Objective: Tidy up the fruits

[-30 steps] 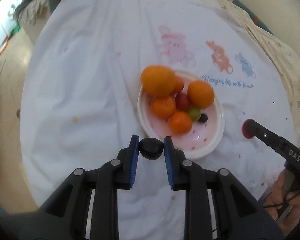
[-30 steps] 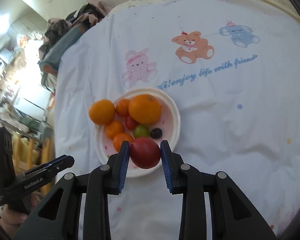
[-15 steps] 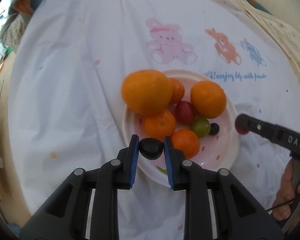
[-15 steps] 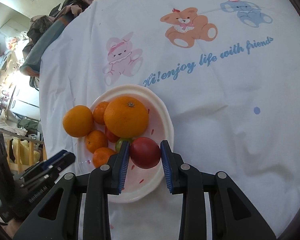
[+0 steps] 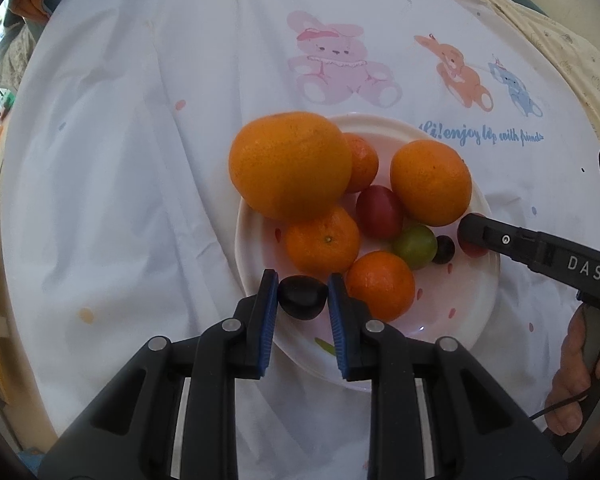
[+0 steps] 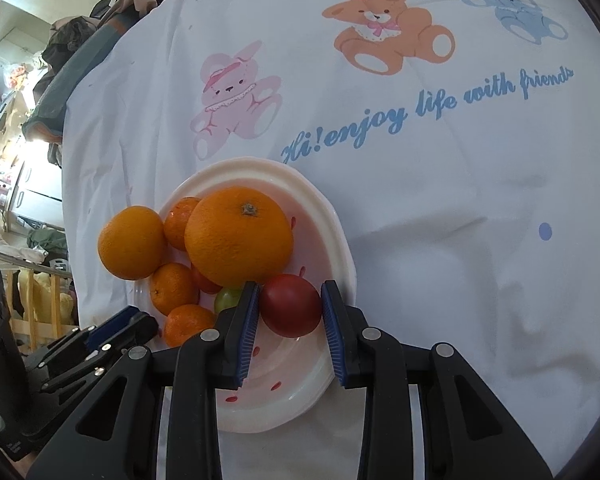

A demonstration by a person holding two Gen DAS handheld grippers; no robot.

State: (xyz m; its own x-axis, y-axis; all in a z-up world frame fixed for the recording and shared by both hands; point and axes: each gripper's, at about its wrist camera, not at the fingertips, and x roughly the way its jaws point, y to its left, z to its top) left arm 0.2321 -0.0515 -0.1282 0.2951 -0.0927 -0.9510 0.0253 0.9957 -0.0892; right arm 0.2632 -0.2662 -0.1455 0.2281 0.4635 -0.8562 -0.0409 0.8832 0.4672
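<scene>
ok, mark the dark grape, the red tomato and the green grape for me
dark grape (image 5: 303, 297), left wrist view, centre of the fruit between the pads.
red tomato (image 6: 290, 305), right wrist view, middle of its skin.
green grape (image 5: 415, 246), left wrist view, its top face.

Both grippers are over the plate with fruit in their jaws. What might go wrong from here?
The plate is crowded, and the biggest orange overhangs its rim. A nudge may roll it onto the cloth.

The right gripper holds its red fruit close against another orange; releasing there may jostle the pile.

The left gripper holds its dark fruit near the plate's edge; it may roll off.
</scene>
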